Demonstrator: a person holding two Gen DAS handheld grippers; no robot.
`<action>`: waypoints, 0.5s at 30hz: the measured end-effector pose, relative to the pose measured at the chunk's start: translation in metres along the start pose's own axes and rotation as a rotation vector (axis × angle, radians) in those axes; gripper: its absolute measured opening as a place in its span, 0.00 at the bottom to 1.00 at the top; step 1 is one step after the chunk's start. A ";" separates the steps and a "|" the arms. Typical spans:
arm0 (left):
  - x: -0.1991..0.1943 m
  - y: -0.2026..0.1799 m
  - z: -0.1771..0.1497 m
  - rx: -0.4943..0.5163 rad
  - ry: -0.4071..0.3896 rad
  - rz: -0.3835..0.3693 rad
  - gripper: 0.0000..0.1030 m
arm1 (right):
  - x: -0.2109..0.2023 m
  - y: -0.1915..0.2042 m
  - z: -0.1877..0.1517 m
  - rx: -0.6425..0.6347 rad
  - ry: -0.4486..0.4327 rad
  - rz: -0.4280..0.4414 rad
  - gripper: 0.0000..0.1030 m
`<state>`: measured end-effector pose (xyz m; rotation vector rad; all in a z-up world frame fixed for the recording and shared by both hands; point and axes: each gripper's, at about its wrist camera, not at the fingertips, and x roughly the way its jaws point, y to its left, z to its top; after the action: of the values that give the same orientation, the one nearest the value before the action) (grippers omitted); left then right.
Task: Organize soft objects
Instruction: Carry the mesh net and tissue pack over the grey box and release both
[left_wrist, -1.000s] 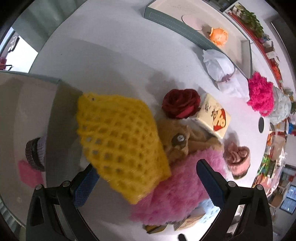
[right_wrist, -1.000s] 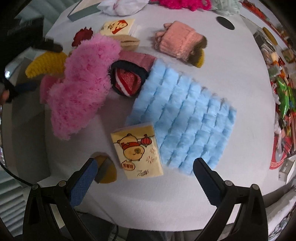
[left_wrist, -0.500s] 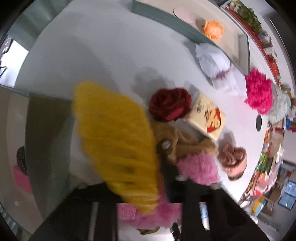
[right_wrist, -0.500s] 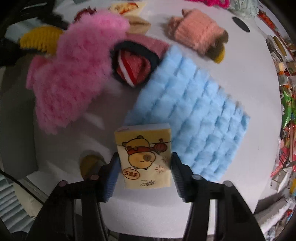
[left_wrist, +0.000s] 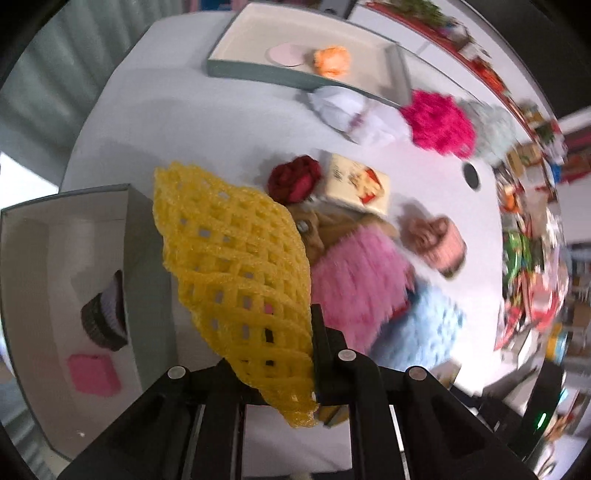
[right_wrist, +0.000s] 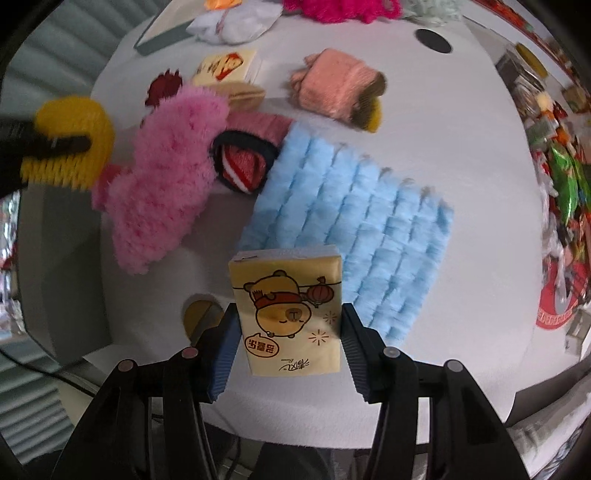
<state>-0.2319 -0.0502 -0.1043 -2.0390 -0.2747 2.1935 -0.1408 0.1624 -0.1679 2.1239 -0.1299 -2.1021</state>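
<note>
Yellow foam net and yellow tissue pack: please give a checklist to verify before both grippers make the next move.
1. Left gripper shut on yellow foam net: ok.
2. Net lifted off the white table: ok.
3. Open grey box beside the net has free floor: ok.
4. Right gripper pads against both sides of yellow tissue pack: ok.
5. Pack clear of the blue fluffy cloth: cannot tell.

bare table, pink fluff crowds centre
</note>
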 end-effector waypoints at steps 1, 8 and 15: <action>-0.005 -0.002 -0.007 0.028 -0.001 -0.001 0.13 | -0.003 0.000 -0.001 0.013 -0.003 0.005 0.55; -0.012 -0.022 -0.047 0.186 0.025 -0.007 0.13 | -0.015 -0.010 0.000 0.057 -0.007 0.001 0.55; -0.032 -0.024 -0.081 0.300 0.024 -0.009 0.13 | -0.035 -0.004 0.000 0.059 -0.015 -0.004 0.55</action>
<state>-0.1499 -0.0307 -0.0739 -1.8938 0.0474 2.0571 -0.1411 0.1723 -0.1339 2.1432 -0.1927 -2.1421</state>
